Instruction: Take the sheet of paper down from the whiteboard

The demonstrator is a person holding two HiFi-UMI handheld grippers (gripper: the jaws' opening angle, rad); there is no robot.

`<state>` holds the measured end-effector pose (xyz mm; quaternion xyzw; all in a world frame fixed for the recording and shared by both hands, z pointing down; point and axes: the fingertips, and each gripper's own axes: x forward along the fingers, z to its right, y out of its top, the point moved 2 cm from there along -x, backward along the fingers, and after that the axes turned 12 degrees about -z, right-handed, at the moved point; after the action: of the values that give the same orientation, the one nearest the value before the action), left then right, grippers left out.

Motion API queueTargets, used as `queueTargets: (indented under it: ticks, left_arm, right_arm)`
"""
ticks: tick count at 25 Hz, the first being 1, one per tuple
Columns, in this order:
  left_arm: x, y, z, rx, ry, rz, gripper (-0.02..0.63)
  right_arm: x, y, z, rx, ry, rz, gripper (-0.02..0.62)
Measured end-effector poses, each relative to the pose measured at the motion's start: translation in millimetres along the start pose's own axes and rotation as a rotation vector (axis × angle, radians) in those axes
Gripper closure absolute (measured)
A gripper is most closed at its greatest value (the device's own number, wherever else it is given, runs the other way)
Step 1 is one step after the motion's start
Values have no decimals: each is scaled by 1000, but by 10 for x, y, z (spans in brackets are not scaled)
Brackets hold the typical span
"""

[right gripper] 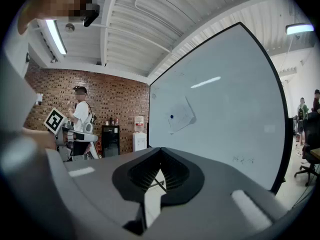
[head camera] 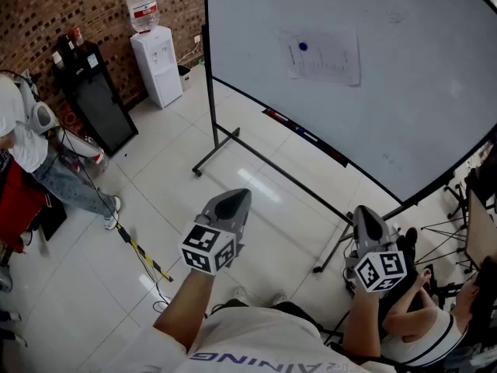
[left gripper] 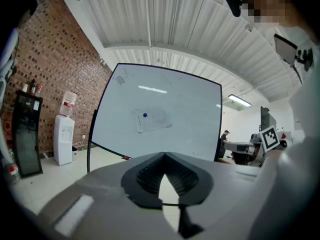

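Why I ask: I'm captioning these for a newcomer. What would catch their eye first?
The big whiteboard fills the upper right of the head view, with a sheet of paper held near its top by a blue magnet. Low in front, the left claw and right claw are both shut and empty, well short of the board.

Near edge: the white T-shirt [head camera: 264,339] of the person wearing the camera shows dark capitals "AINING", with the start cut off. Faint print on the white sheet of paper [head camera: 322,55] on the big white whiteboard [head camera: 404,107] is too small to read. Far left, the red label on the clear water bottle [head camera: 143,10] is illegible too.
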<state>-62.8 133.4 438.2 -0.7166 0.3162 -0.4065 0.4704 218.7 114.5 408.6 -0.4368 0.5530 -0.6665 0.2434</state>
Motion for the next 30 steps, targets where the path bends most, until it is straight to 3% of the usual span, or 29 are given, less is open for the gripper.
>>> queueTargets:
  ticks: [6,13,21,30]
  left_arm:
    - [-93,64,-339,10,-7,11,603]
    - [160,219,-485,14,-24,20,603]
    - [897,579,-715,44,-20,32,603]
    - [2212,1193,-841,66,3,10,603]
  right_arm:
    - [256,80,-330,-11,10,-2,588]
    - [561,297,-233,-29,9,20,588]
    - [1249,545,277,-21,43,53,588]
    - [2066,1131,1303,-25,69,92,588]
